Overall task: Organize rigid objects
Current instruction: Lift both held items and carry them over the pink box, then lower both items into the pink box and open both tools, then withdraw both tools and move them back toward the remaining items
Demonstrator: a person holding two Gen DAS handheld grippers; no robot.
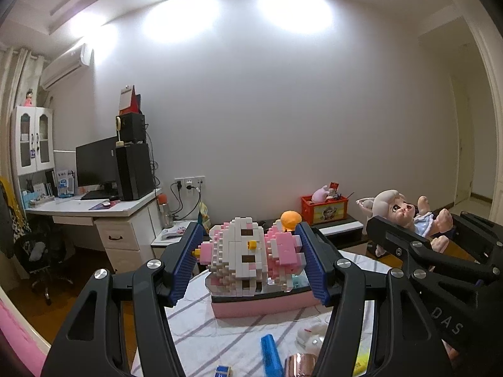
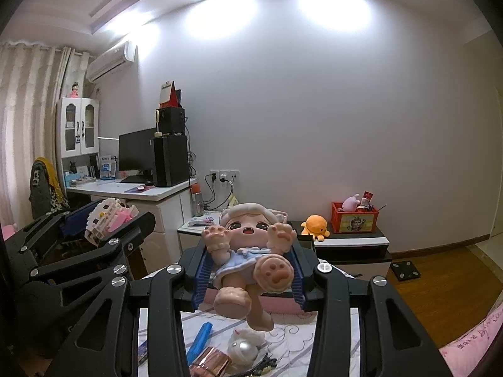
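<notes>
Two tongs up at once, each pinching a toy above the striped tabletop (image 1: pixel 201 330). Left wrist view: left tongs (image 1: pixel 251 260) pressed on a pink-and-white brick figure (image 1: pixel 251 254), blue pads against both its sides, figure upright between the fingers, seen in front of a pink box (image 1: pixel 261 308); whether it touches the box cannot be told. Same view catches the right tongs (image 1: pixel 418 229) off to the right, doll (image 1: pixel 405 216) lying between them. Right wrist view: right tongs (image 2: pixel 250 267) pinching the doll at its blue dress, face and paws toward the camera, legs dangling toward the lens, clear of the tabletop (image 2: pixel 295 333). Left tongs (image 2: pixel 103 220) show at left edge with the brick figure (image 2: pixel 107 220) tilted in them.

Only the right view shows the orange plush (image 2: pixel 314 224) whole on the low cabinet (image 2: pixel 352 245), near the red crate (image 2: pixel 355 221), plus the black scale (image 2: pixel 405 269) on the floor. Only the left view shows the office chair (image 1: pixel 41 257). Both show the blue tube (image 1: pixel 270 356) and copper foil pack (image 2: pixel 210 361) lying under the tongs
</notes>
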